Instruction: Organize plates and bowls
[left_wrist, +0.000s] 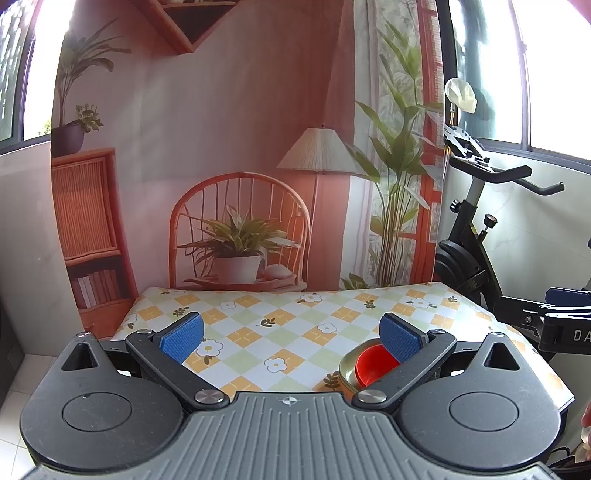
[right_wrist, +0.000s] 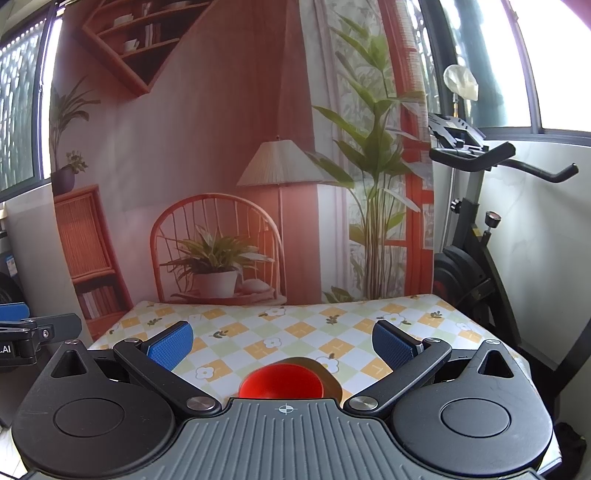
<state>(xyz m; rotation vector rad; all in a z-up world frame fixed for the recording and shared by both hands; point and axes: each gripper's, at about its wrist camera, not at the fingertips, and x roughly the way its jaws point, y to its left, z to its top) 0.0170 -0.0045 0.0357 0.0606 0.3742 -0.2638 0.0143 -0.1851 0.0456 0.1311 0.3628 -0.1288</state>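
Observation:
A red bowl (left_wrist: 371, 365) sits inside a pale olive-green dish (left_wrist: 347, 367) on the checkered floral tablecloth (left_wrist: 288, 332). In the left wrist view the stack lies low right, partly behind the right blue pad. My left gripper (left_wrist: 291, 338) is open above the cloth, nothing between its fingers. In the right wrist view the red bowl (right_wrist: 280, 382) and the olive dish (right_wrist: 328, 376) lie just ahead of the gripper body, their near parts hidden. My right gripper (right_wrist: 282, 343) is open, hovering over them.
A printed backdrop (left_wrist: 240, 147) of a room hangs behind the table's far edge. A black exercise bike (left_wrist: 476, 229) stands to the right of the table. The other gripper's tip (right_wrist: 33, 328) shows at the left edge of the right wrist view.

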